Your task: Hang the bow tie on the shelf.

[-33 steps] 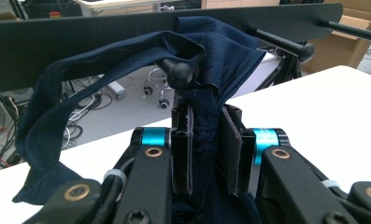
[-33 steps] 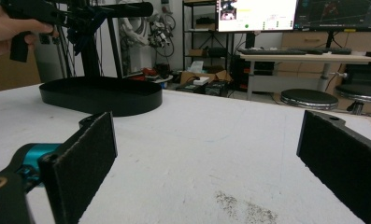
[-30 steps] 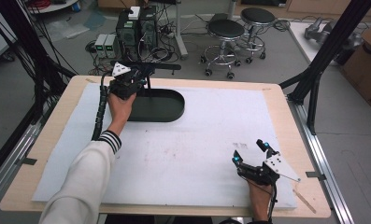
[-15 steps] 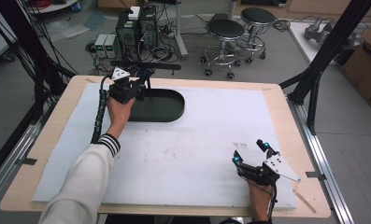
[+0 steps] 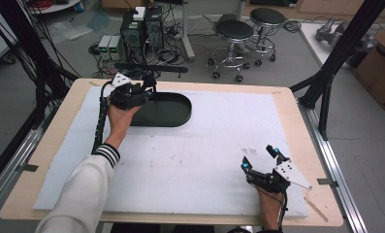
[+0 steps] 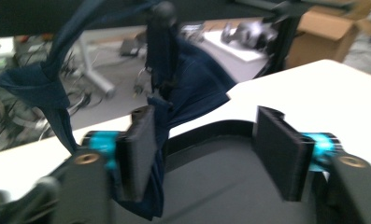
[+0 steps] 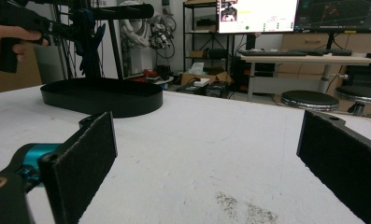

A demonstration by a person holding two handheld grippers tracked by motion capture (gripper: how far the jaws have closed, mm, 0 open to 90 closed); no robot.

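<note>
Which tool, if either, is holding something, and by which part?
Neither. The left tool is open beside a hanging dark blue cloth that touches one pad; the right tool is open over the table.

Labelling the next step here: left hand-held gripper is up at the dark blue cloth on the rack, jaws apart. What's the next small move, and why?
Probably close the left hand-held gripper on the dark blue cloth. Its jaws stand open, the cloth hangs from the black rack bar above the black tray and drapes along one pad only. The right hand-held gripper is open, far off.
</note>
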